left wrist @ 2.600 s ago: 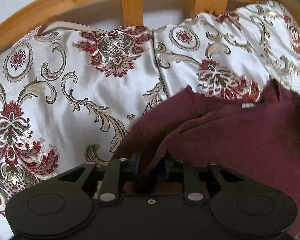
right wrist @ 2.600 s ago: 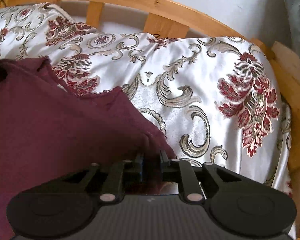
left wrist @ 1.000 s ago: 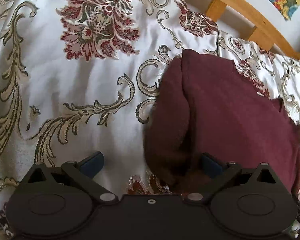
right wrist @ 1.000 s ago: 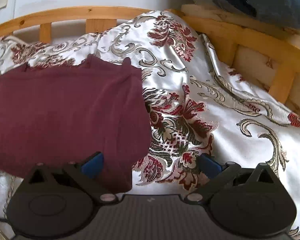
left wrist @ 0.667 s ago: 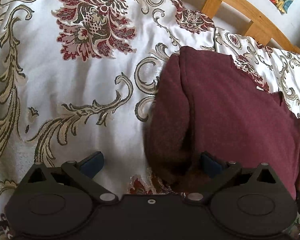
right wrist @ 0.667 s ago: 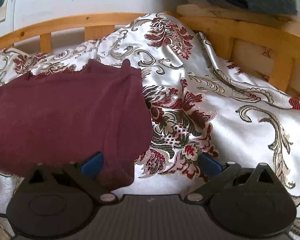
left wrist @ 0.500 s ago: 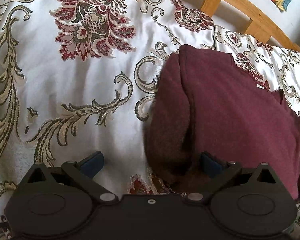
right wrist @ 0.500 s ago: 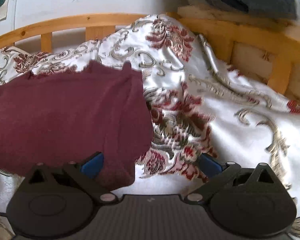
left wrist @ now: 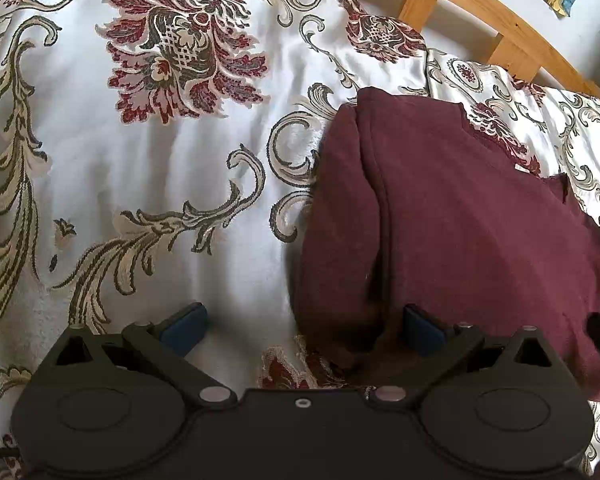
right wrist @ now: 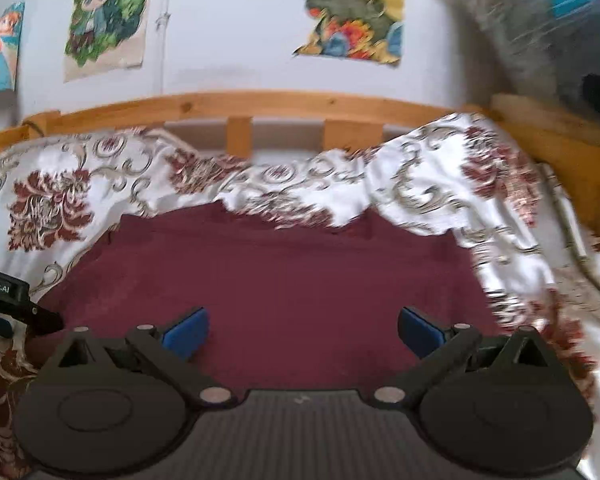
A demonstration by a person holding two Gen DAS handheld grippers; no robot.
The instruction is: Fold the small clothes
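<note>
The sweater [left wrist: 460,216] lies flat on the bedspread [left wrist: 140,184] of a wooden-railed bed, its left side already turned in as a rolled flap along the edge, neckline toward the rail [left wrist: 512,40]. It looks part-folded, with the other side and the crosswise fold left to do.

The left tongs [left wrist: 302,326] hang wide apart over the near left corner, one pad above bare bedspread, the other just over the rolled flap, gripping nothing. The right tongs [right wrist: 302,330] are equally wide apart above the middle of the sweater, empty too; that view is blurred.

To do this step well, I'd say each pair should drop onto one layer-stack at a corner, pinch the whole thickness of cloth and not the slippery bedspread beneath. Lift both corners level and carry them across together, so the fold line stays straight. The satin cover may slide or bunch, so low, slow lifts seem wise.
</note>
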